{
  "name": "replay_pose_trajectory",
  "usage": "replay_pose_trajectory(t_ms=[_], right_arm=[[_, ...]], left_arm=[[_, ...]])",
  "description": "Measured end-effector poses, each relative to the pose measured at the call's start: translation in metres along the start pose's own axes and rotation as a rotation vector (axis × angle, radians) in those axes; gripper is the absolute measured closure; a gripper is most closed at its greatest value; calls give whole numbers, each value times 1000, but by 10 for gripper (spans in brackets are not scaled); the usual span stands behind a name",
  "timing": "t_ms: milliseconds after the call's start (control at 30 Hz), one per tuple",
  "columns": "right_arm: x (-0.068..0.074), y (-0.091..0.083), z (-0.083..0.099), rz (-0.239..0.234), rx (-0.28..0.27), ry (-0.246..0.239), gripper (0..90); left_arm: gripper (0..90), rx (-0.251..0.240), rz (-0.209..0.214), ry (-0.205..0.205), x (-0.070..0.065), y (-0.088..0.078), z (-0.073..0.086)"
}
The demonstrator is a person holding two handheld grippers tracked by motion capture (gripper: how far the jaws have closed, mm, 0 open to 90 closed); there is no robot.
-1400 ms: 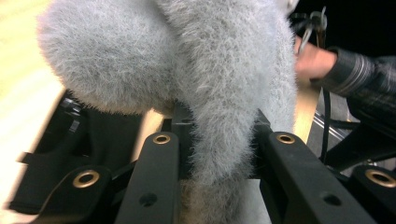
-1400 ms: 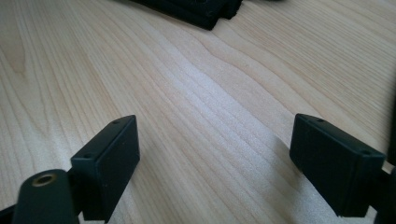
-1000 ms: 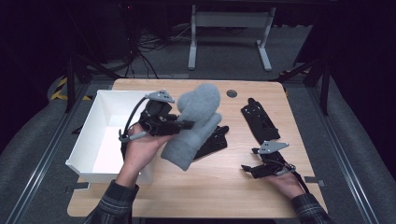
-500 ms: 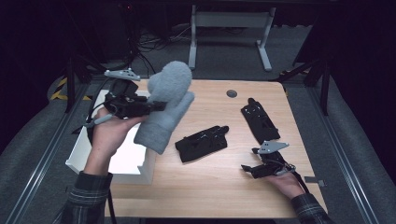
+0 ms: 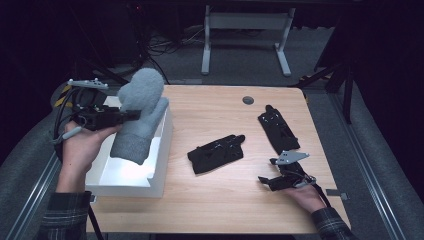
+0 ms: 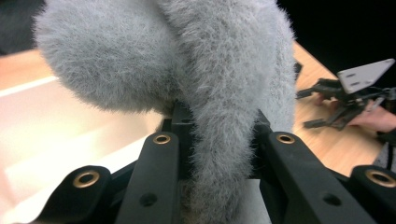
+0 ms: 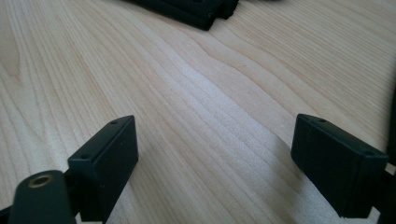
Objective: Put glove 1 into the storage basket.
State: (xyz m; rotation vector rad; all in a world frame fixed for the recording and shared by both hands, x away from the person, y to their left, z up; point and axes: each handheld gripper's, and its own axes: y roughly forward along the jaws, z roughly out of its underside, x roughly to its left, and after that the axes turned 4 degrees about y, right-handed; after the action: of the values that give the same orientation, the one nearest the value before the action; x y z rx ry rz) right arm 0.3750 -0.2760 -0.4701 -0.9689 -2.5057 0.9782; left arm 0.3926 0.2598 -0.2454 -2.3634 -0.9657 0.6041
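A grey fuzzy mitten (image 5: 141, 112) hangs cuff down over the white box (image 5: 161, 161) at the table's left edge. My left gripper (image 5: 126, 116) is shut on it at mid-length. In the left gripper view the mitten (image 6: 187, 70) bulges out above the jaws of the left gripper (image 6: 217, 140), which pinch its narrow part. A black glove (image 5: 216, 153) lies flat at mid-table and a second black glove (image 5: 278, 129) lies to its right. My right gripper (image 5: 266, 182) rests low on the wood near the front right; it stands open (image 7: 229, 154) with bare table between its pads.
The white box's pale inside (image 6: 56, 126) lies below the mitten. A small dark round cap (image 5: 247, 100) sits in the table near its far edge. Desk legs and cables stand on the dark floor beyond the table.
My left gripper has carried the mitten leftward from over mid-table to above the white box, uncovering the black glove at mid-table. The right gripper has stayed put.
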Motion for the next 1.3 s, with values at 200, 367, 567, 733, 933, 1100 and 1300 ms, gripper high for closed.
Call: replay_pose_trajectory(t_ms=[200, 367, 567, 733, 933, 1100, 1300], right_arm=[[0, 0, 0, 0, 0, 0, 153], [0, 0, 0, 0, 0, 0, 152], [0, 0, 0, 1, 0, 1, 152], [0, 0, 0, 2, -1, 3, 151], [0, 1, 0, 3, -2, 4, 151], [0, 1, 0, 4, -2, 5, 151], [0, 1, 0, 3, 0, 6, 151]], left_arm=[[745, 43, -16, -55, 19, 15, 21], [744, 104, -28, -106, 35, 36, 42], [743, 166, -40, -133, 49, 60, 59], [742, 201, -46, -159, 59, 76, 70], [739, 231, -53, -209, 76, 92, 87], [721, 281, -71, -212, 88, 105, 96], [666, 346, -94, -232, 99, 123, 108]])
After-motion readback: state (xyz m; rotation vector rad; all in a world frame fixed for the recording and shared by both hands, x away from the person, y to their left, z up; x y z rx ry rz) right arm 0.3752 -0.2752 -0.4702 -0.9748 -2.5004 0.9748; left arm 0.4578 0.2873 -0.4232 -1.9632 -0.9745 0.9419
